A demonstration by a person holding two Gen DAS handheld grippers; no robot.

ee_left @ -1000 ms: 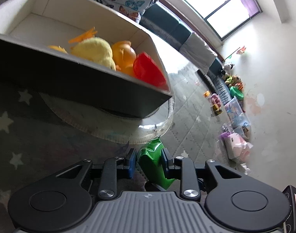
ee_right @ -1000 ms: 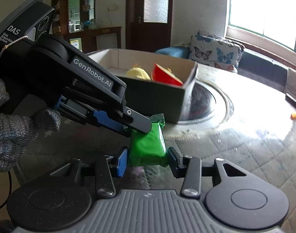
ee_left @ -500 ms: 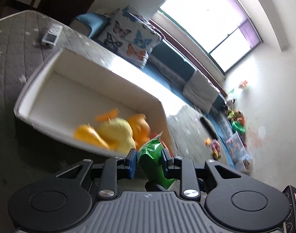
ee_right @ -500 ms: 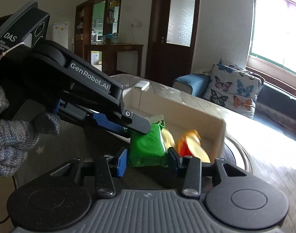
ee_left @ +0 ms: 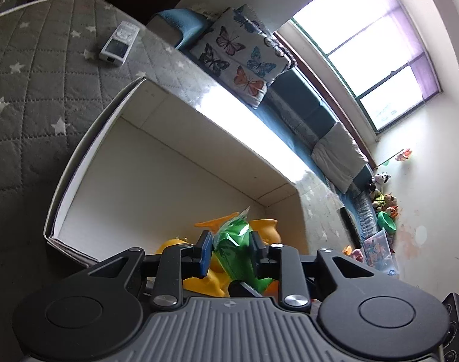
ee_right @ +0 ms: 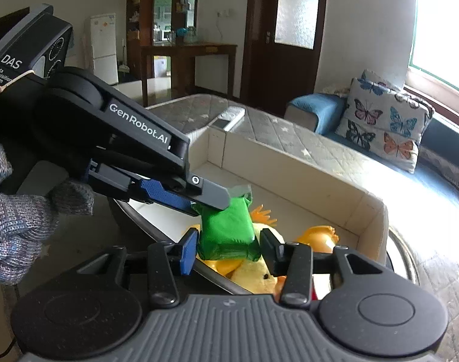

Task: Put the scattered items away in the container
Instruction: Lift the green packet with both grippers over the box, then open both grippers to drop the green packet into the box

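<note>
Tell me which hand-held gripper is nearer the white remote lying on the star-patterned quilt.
Probably left. The left hand-held gripper, on the green packet, reaches further over the box toward the remote; the right hand-held gripper is nearer the box's near edge.

Black left gripper (ee_right: 217, 202) (white "GenRobot.AI" lettering), blue pads, grey knit glove (ee_right: 21, 229).

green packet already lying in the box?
No: the green packet is off the floor of the box, held above the toys by the left gripper and the right gripper.
</note>
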